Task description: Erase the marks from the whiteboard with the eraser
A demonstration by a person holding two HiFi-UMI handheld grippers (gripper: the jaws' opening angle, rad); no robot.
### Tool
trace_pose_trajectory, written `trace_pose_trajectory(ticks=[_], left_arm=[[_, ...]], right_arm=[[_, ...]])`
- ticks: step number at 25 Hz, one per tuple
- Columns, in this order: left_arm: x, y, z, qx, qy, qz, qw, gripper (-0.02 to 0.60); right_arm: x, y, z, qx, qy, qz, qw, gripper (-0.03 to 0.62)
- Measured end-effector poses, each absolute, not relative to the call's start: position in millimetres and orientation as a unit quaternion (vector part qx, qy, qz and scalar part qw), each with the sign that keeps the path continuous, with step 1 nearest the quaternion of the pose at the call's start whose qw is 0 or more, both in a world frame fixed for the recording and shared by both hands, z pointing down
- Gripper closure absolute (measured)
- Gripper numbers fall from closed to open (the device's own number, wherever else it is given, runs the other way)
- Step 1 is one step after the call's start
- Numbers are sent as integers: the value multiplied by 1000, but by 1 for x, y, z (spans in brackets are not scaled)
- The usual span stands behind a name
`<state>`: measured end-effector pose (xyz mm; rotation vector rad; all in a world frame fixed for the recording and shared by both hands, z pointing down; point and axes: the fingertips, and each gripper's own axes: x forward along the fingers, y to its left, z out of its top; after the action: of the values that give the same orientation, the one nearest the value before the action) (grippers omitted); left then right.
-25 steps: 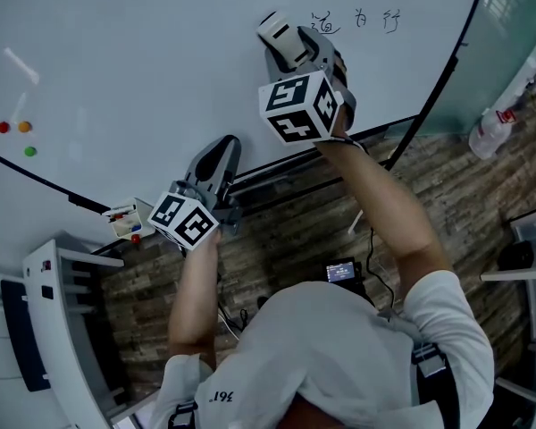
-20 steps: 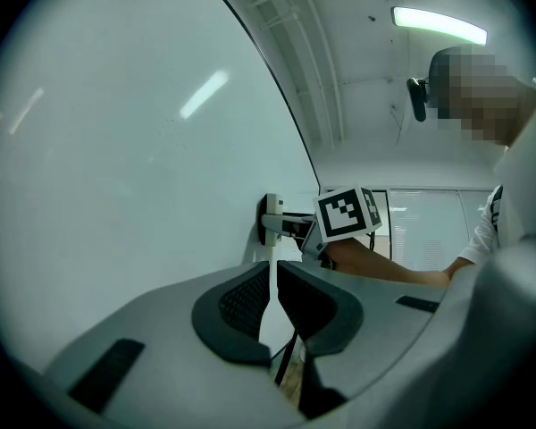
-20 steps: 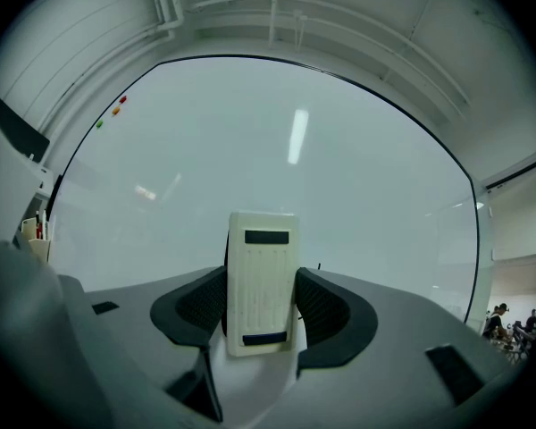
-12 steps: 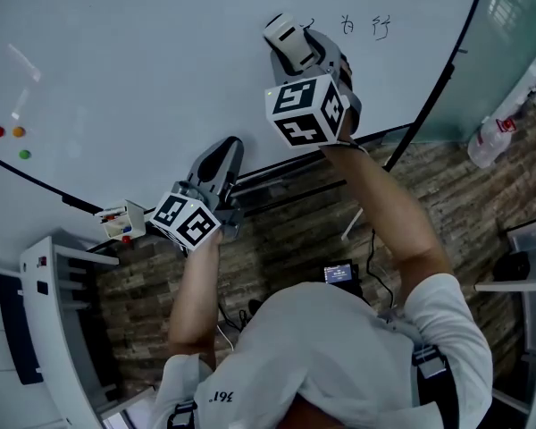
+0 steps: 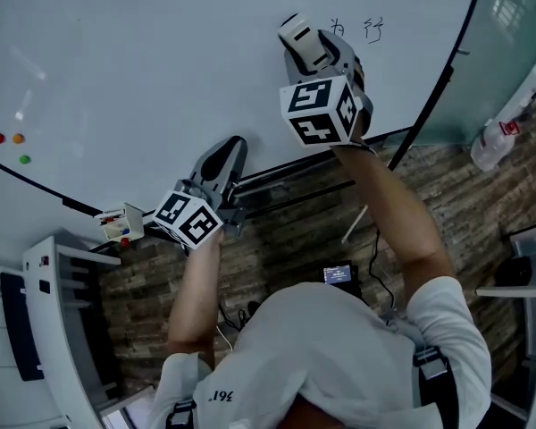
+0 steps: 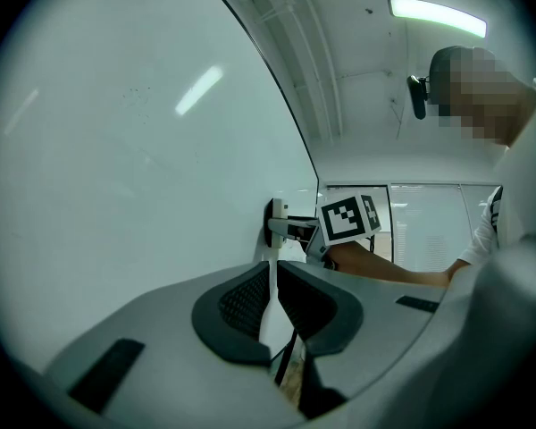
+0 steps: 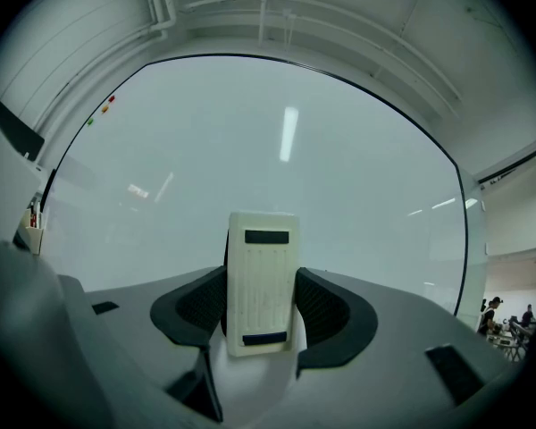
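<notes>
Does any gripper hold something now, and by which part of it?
The right gripper holds the eraser, its jaws pressing the eraser's two long sides. The left gripper holds nothing; its jaws are almost together.

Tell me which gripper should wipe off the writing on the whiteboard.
Right. The right gripper holds the eraser against the whiteboard, just left of the marks in the head view. The left gripper is empty, jaws nearly together, low by the board's bottom edge, far from the writing.
</notes>
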<state>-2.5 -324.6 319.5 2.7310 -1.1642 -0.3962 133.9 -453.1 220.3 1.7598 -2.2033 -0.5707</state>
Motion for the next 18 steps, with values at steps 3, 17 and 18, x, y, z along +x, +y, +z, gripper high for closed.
trace_pose_trajectory(ticks=[3, 17, 18], left_arm=[[6, -328, 320, 913, -382, -128, 70, 549], [50, -341, 321, 919, -368, -118, 74, 549], [52, -341, 321, 918, -371, -117, 75, 549]], right_arm=[[151, -457, 221, 611, -757, -190, 131, 339], [213, -473, 221, 617, -749, -192, 144, 339], [217, -474, 222, 618, -749, -192, 144, 339]])
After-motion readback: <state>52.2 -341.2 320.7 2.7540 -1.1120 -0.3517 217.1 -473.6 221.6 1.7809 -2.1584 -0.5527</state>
